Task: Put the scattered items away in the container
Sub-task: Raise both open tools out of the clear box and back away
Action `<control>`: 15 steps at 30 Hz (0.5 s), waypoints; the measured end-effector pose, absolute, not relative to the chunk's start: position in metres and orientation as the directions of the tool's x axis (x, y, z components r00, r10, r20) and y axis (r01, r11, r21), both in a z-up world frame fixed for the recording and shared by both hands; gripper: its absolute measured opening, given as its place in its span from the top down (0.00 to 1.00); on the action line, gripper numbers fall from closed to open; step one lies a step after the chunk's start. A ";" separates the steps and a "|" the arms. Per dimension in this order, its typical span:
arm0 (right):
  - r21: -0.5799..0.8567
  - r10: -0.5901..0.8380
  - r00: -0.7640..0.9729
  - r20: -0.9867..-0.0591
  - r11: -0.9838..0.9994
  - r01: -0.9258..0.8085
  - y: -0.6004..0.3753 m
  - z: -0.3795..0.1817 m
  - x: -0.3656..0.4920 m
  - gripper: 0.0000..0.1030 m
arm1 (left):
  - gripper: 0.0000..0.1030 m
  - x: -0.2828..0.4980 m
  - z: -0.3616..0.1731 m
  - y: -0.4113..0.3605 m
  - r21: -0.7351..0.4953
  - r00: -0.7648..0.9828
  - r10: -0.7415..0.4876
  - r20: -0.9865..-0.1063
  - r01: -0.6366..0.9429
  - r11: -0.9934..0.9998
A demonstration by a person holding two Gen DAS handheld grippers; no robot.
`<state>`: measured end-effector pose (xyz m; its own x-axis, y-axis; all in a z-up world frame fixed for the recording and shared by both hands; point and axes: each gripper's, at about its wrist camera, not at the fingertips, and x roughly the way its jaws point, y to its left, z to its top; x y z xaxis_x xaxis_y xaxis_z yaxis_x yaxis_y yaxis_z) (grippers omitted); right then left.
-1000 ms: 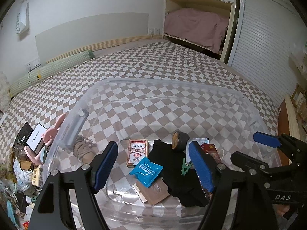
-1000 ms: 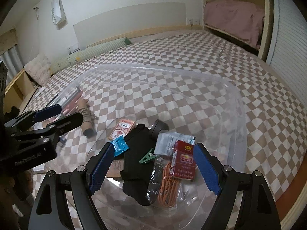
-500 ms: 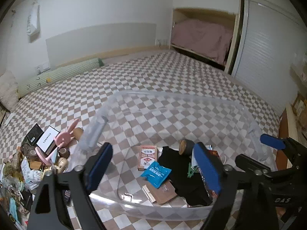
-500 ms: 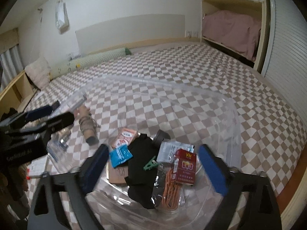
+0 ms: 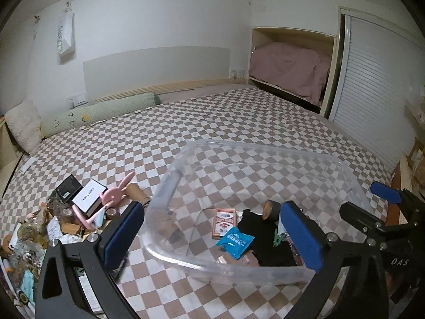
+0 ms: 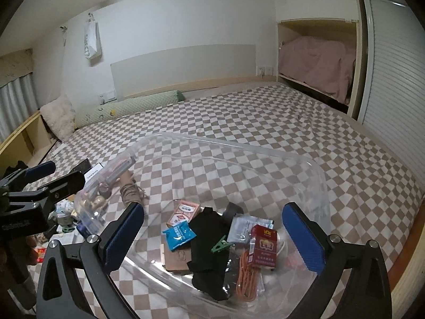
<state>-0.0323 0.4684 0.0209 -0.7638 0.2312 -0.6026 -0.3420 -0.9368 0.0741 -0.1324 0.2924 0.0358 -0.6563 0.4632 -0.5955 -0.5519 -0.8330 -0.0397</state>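
With both claws spread wide and holding nothing, the next pick is open; left claw (image 5: 212, 236) and right claw (image 6: 213, 236) have both just been opening, with only the bin's near rim framed between the pads, untouched.

The clear plastic container (image 5: 170, 183) sits on the checked bed (image 5: 239, 122), directly ahead of and below both claws; already in it: card box (image 6: 183, 212), blue sachet (image 6: 178, 234), black cloth (image 6: 209, 242), green peg (image 6: 220, 244), red cigarette pack (image 6: 263, 247), orange cord (image 6: 247, 273).

The remaining clutter pile (image 5: 61, 223) lies left of the left claw, outside the bin wall (white box (image 5: 89, 199), pink rabbit holder (image 5: 114, 194), tape rolls (image 5: 66, 211) and crumpled wrappers).

Handling guess: everything looks light; the white box is stiff, so take it across its short sides; the rabbit holder is thin plastic, better gripped at the body than the ears; wrappers are soft and slippery, so pinch deep; the bin wall probably flexes, so avoid knocking it.
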 end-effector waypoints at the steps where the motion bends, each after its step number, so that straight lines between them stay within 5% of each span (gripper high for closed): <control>1: 0.073 0.234 -0.764 -0.601 -0.936 -0.343 0.466 0.022 -0.032 0.00 | 0.00 -0.132 0.037 0.288 -0.036 -0.662 0.459 -0.593 -0.547 -0.836; 15: 0.060 0.227 -0.789 -0.571 -0.947 -0.315 0.425 0.026 -0.039 0.00 | 0.00 -0.130 0.039 0.228 -0.043 -0.704 0.406 -0.583 -0.472 -0.881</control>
